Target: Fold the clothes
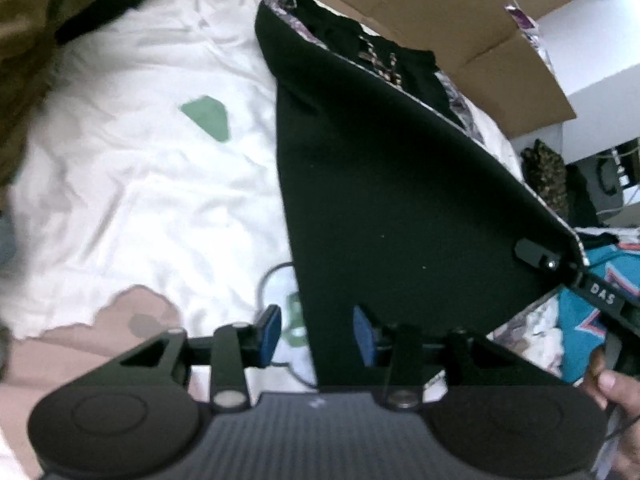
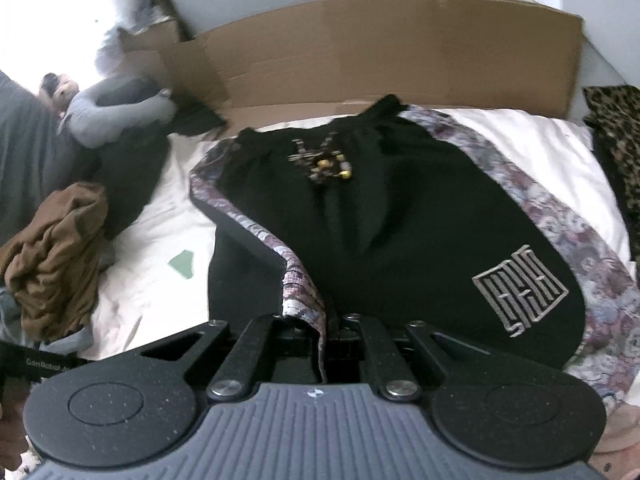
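Black shorts on white sheet, right gripper jaws clamping hem, left gripper jaws apart.

Each camera sat just behind its own fingers, tilted steeply down at the white sheet — the left close above it, the right looking along the bed toward the cardboard box. Both views shared the black shorts — beyond either pair of fingertips — and the box.

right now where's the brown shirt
In the right wrist view, the brown shirt lies crumpled at the left edge of the white sheet, left of the black shorts.
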The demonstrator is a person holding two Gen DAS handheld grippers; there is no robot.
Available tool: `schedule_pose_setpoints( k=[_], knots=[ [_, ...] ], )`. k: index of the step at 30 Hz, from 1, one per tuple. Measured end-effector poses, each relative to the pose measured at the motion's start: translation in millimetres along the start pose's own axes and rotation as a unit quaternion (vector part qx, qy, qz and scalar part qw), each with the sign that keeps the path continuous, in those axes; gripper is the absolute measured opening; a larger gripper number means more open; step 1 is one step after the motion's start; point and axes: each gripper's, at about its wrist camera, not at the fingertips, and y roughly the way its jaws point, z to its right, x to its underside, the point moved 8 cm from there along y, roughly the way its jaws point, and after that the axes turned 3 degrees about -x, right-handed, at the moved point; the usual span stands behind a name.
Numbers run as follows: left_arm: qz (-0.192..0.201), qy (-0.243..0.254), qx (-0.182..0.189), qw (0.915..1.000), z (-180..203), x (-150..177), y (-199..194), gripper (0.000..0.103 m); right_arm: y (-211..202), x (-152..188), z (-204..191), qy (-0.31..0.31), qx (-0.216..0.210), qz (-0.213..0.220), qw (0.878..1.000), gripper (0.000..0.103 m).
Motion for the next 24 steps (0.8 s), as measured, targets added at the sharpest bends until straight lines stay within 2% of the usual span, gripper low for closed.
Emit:
schedule_pose_setpoints(
  k=[5, 14, 21, 24],
  knots=[
    [-0.020, 0.041, -0.013, 0.9989, 14, 4, 24, 0.044, -3, -6, 37, 0.022, 0.024, 0.003, 0.999, 0.002],
    [-0.051, 0.059, 0.001, 0.9969, 20, 20, 45, 0.044, -8, -6, 87, 0.056, 0.061, 0.004, 0.997, 0.002],
    [-0.059, 0.065, -0.001, 0.9961, 28, 22, 56, 0.044, -18, -12, 107, 0.049, 0.084, -0.008, 0.995, 0.002],
    [-0.070, 0.082, 0.003, 0.9941, 34, 26, 59, 0.044, -27, -21, 120, 0.043, 0.099, -0.010, 0.994, 0.002]
  ],
)
